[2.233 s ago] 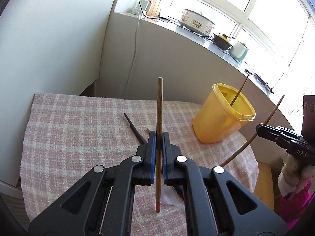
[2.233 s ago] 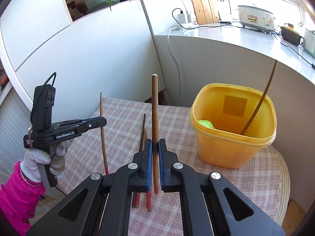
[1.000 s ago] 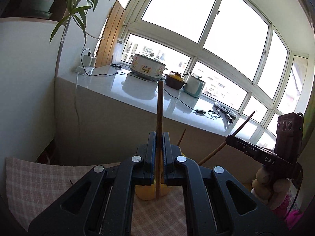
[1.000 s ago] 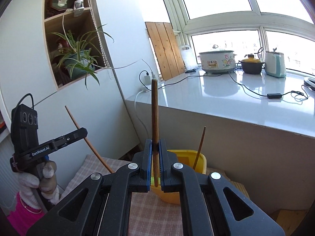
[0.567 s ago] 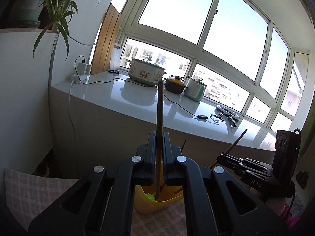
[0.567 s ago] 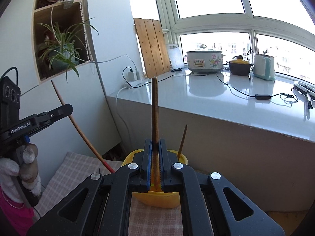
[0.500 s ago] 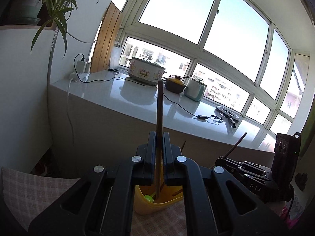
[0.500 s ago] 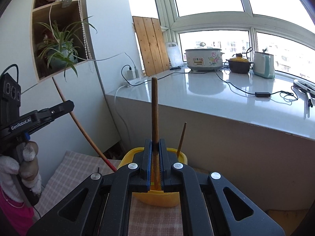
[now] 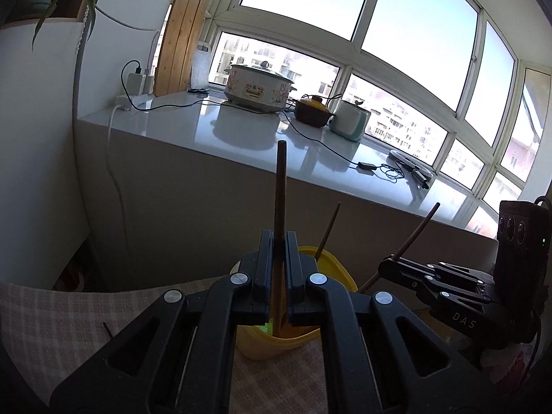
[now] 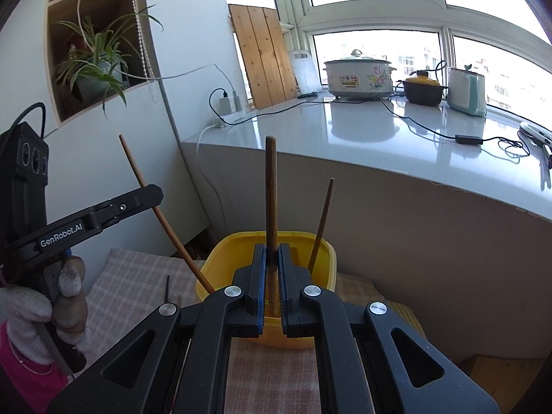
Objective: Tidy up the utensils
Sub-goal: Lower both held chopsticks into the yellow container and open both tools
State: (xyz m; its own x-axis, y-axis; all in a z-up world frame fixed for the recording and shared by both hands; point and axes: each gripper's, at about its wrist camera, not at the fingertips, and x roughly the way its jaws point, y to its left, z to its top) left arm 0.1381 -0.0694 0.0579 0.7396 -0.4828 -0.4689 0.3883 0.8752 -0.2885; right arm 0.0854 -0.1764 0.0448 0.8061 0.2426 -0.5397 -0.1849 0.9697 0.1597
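The left gripper, matte black plastic with blue ribbed pads, is clamped on a round brown wooden chopstick that stands upright, its lower end dipping inside the yellow tub. The right gripper, of the same make, is closed on a second wooden chopstick, also upright, its lower end down past the tub's near rim. The tub is glossy yellow plastic, square with rounded corners, standing on a pink-and-white checked woven cloth. A third thin stick leans in its far right corner. Something green shows inside, mostly hidden by the jaws. A dark stick lies on the cloth to the left, only its tip visible. Seen from the right wrist, the left gripper's arm reads "GenRobot.AI"; from the left wrist, the right one reads "DAS". A knitted glove holds the left handle.
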